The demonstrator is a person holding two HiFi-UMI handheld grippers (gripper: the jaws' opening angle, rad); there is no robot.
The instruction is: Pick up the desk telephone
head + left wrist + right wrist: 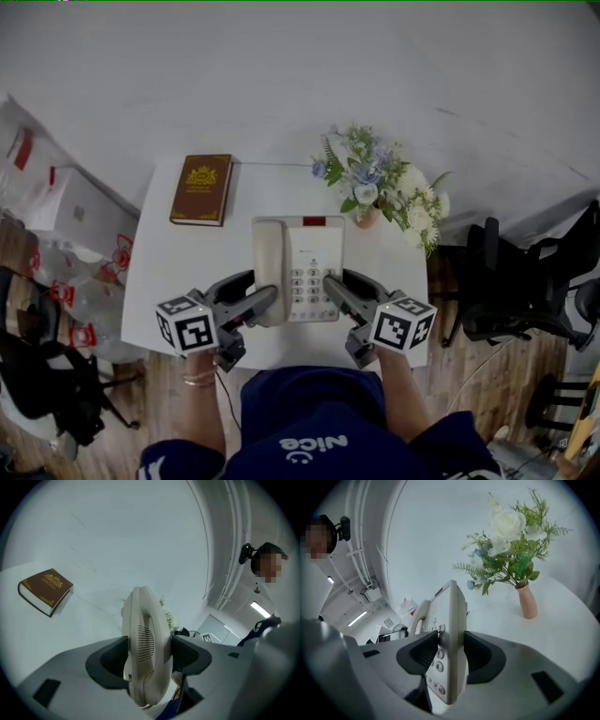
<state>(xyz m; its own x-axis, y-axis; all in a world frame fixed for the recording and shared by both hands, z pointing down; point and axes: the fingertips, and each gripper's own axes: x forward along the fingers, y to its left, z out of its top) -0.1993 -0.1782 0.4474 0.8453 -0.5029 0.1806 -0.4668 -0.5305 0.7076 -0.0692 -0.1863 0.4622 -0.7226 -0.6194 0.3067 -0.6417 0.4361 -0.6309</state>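
Cream desk telephone (300, 253) with grey keypad, over the table's (155, 258) near edge: your left gripper (270, 297) pinches its handset side, your right gripper (331, 284) its keypad side. Table's far corners: brown book (201, 188), flower vase (380, 187).

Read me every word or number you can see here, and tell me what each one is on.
"nice", seen upside down: on the person's blue shirt.
"3", "9", "#": on keys of the telephone; its other keys and small label are too small to read.
Gold print on the book cover: too small to read.
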